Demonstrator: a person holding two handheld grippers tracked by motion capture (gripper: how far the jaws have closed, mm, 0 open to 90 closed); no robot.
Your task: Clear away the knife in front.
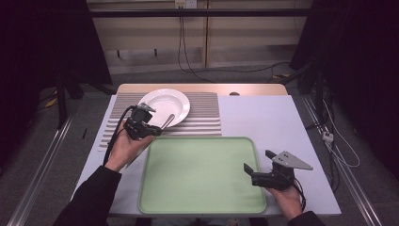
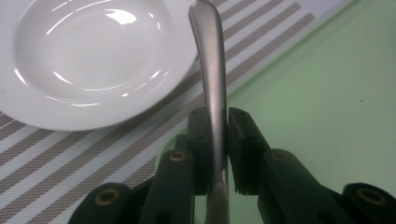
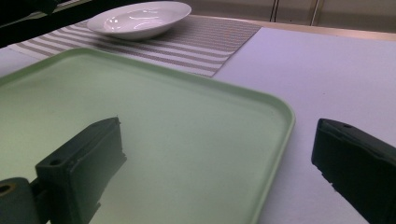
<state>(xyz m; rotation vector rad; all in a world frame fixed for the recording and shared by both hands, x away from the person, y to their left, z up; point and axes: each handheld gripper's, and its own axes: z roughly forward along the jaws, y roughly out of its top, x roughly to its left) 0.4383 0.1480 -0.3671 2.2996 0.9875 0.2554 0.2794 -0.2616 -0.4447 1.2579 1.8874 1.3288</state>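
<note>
My left gripper [image 1: 153,129] is shut on a metal utensil handle [image 2: 211,70], which juts out from between the jaws toward the white plate [image 1: 164,106]. Its working end is hidden. The handle [image 1: 168,120] hangs over the striped placemat [image 1: 202,113], just beyond the far left corner of the green tray [image 1: 202,174]. The plate [image 2: 88,60] lies on the placemat [image 2: 70,154] and holds nothing. My right gripper [image 1: 258,161] is open at the tray's right rim, one jaw over the tray [image 3: 187,140] and one over the table, nothing between them.
The white tabletop [image 1: 263,117] spreads to the right of the placemat and tray. A wooden strip [image 1: 202,88] runs along the table's far edge. Cables [image 1: 188,56] trail on the floor beyond it.
</note>
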